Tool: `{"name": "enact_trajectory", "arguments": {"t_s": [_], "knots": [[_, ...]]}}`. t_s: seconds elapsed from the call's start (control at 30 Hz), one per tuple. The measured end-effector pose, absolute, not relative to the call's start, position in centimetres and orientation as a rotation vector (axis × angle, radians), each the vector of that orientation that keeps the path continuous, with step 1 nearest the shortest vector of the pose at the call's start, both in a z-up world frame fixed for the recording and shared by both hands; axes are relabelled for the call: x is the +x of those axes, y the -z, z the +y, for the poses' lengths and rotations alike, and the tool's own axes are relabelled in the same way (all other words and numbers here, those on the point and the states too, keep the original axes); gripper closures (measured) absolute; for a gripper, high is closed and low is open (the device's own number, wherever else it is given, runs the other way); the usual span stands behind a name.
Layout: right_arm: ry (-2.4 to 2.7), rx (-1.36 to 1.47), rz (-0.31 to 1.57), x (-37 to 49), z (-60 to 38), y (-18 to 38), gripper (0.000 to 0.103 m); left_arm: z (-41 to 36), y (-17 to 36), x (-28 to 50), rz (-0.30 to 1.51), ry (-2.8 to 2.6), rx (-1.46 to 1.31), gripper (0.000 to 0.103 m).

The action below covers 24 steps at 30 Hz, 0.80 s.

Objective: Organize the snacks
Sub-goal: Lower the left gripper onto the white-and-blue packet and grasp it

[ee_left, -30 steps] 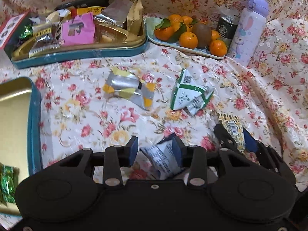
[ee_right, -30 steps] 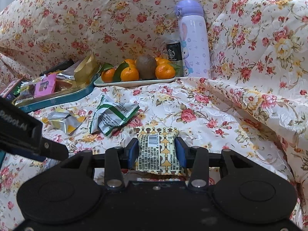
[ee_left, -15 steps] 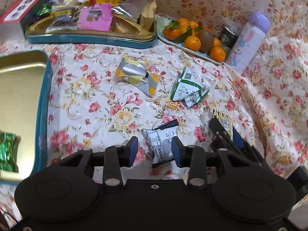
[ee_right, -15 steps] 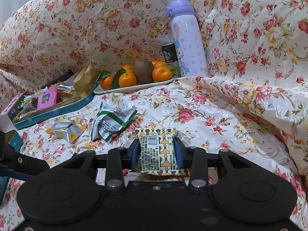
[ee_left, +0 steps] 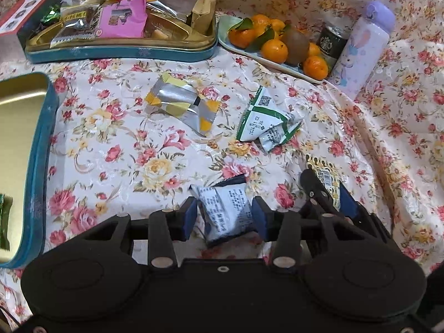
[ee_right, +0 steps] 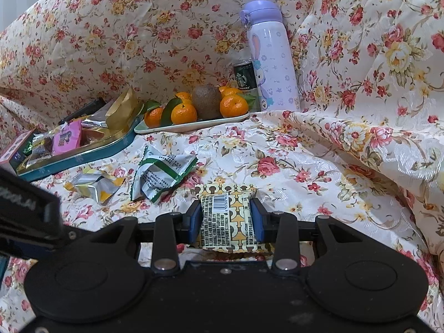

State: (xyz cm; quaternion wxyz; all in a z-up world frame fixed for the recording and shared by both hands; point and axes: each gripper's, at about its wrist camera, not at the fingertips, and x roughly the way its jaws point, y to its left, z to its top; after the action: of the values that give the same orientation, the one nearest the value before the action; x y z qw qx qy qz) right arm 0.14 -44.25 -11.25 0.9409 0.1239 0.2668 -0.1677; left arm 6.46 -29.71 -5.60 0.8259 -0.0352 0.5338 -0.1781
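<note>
My left gripper (ee_left: 224,215) is shut on a blue-and-white snack packet (ee_left: 226,212) just above the floral cloth. My right gripper (ee_right: 225,220) is shut on a yellow patterned snack bar (ee_right: 226,217); it also shows in the left wrist view (ee_left: 323,176). A silver-and-yellow packet (ee_left: 180,102) and a green-and-white packet (ee_left: 266,119) lie loose on the cloth ahead. A gold tin with teal sides (ee_left: 41,144) sits at the left, holding a green candy (ee_left: 5,222). A second tin (ee_left: 125,47), full of snacks, stands at the back.
A plate of mandarins and a kiwi (ee_left: 277,44) stands at the back right, beside a Starbucks can (ee_left: 330,41) and a lilac bottle (ee_left: 360,47). Folded floral cloth (ee_right: 374,83) rises on the right. A red-edged box (ee_left: 25,16) sits far left.
The left gripper has lifted and drawn back with its packet, so more of the cloth and both tins show. The right gripper has stayed shut on the bar with little movement.
</note>
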Motion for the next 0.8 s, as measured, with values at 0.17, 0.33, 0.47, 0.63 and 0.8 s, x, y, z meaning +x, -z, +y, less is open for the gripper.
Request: {"name": "enact_trajectory", "arguments": {"t_s": [0.17, 0.33, 0.47, 0.63, 0.8], "knots": [[0.354, 0.224, 0.555, 0.4, -43.9, 11.2, 0.064, -30.5, 6.0, 6.8, 1.137, 0.393, -0.042, 0.049], [0.365, 0.205, 0.561, 0.5, -43.7, 11.1, 0.065, -29.8, 6.0, 7.1, 1.149, 0.445, -0.063, 0.059], [0.385, 0.167, 0.576, -0.1, -42.7, 10.9, 0.065, -28.5, 5.6, 6.6, 1.128, 0.443, -0.067, 0.063], [0.378, 0.167, 0.612, -1.8, -40.9, 10.4, 0.065, -26.8, 5.1, 5.9, 1.107, 0.451, -0.021, 0.065], [0.358, 0.176, 0.632, -3.5, -38.8, 10.2, 0.065, -25.1, 5.1, 5.2, 1.078, 0.463, 0.063, 0.061]]}}
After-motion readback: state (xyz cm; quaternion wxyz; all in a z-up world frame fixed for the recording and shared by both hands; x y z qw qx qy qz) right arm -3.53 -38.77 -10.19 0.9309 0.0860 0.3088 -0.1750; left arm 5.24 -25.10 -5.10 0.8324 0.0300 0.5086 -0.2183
